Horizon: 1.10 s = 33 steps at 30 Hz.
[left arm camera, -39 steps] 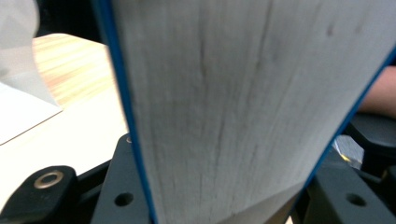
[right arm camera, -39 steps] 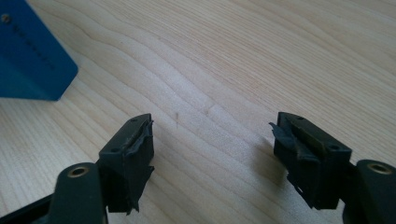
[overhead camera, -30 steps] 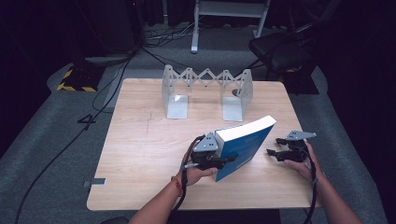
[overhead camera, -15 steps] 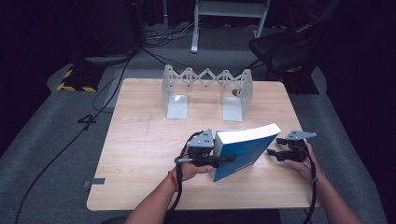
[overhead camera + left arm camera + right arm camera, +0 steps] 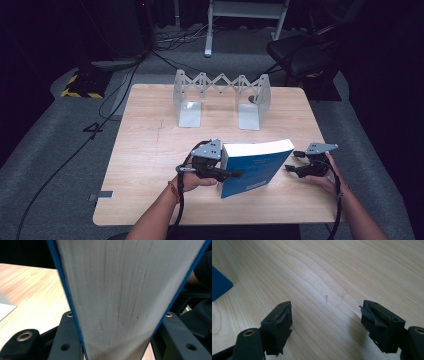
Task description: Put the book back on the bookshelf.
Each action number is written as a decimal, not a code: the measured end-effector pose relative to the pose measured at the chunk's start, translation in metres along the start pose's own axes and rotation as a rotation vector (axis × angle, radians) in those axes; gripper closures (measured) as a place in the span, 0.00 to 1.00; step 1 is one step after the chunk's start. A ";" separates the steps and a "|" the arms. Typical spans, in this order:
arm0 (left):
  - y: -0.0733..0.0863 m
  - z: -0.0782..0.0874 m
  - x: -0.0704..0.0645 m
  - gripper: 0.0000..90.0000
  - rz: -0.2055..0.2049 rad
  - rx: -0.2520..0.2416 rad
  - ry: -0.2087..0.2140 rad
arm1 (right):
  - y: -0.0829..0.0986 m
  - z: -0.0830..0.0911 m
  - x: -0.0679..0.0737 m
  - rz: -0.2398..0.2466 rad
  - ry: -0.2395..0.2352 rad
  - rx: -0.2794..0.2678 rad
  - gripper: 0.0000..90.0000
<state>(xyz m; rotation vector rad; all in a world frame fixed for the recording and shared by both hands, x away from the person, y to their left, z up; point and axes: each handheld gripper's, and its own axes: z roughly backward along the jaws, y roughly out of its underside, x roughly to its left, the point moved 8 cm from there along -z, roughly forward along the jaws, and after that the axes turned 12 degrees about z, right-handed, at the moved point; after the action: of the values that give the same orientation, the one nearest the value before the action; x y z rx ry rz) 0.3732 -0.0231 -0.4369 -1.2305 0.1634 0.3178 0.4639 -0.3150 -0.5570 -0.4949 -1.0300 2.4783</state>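
Wooden table (image 5: 150, 150), left claw (image 5: 235, 174) clamping blue book (image 5: 257, 167) – title unreadable, right claw (image 5: 291, 161) wide.

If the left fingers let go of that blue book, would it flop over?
Probably. The blue book is thick, so likely heavy, and leans tilted on the table. The left gripper clamps its page edge; released, it would likely tip flat.

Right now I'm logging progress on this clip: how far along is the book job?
Done: the left gripper has the blue book clamped and stood on edge. In hand: holding it upright; the right gripper waits open beside it. Left, probably: carrying it to the metal book rack, which holds nothing yet.
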 end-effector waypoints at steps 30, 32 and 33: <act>0.028 0.009 0.000 0.57 -0.060 0.087 -0.203 | -0.039 -0.013 0.092 0.208 -0.257 -0.109 0.29; 0.035 0.008 0.000 0.57 -0.056 0.116 -0.226 | -0.045 -0.014 0.095 0.205 -0.269 -0.149 0.31; 0.040 0.008 0.002 0.55 -0.065 0.142 -0.249 | -0.048 -0.015 0.097 0.210 -0.278 -0.158 0.32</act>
<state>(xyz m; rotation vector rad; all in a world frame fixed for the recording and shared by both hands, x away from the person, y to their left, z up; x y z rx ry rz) 0.3617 -0.0032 -0.4703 -1.0442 -0.0683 0.3931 0.3997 -0.2276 -0.5483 -0.3238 -1.3522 2.7200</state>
